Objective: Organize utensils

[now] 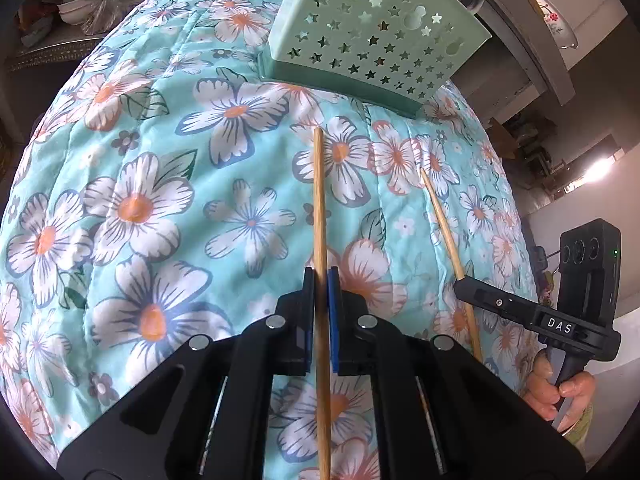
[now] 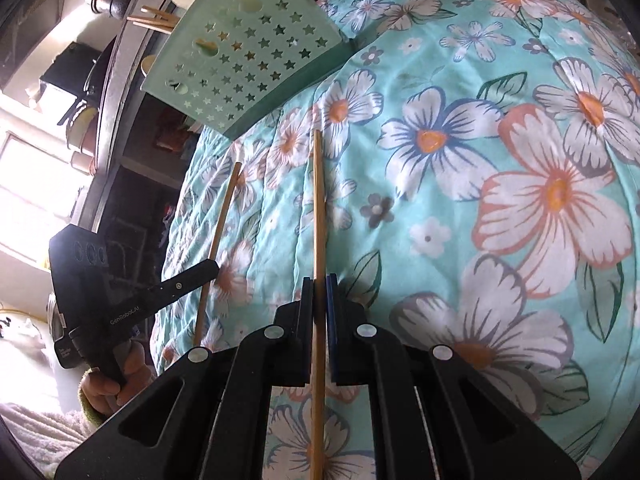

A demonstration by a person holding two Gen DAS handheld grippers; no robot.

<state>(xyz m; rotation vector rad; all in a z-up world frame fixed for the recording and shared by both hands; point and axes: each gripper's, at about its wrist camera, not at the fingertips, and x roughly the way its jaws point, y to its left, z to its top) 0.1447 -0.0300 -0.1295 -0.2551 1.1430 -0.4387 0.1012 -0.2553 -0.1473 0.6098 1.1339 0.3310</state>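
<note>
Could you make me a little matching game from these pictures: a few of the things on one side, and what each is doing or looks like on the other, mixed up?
Things:
1. left gripper
2. green holder
3. quilt
4. person's hand

Descriptions:
A. printed with white and orange flowers
B. shut on a wooden chopstick
C. pierced with star-shaped holes
D. wrapped around the handle of the right gripper

Pairs: 1-B, 2-C, 3-A, 4-D
</note>
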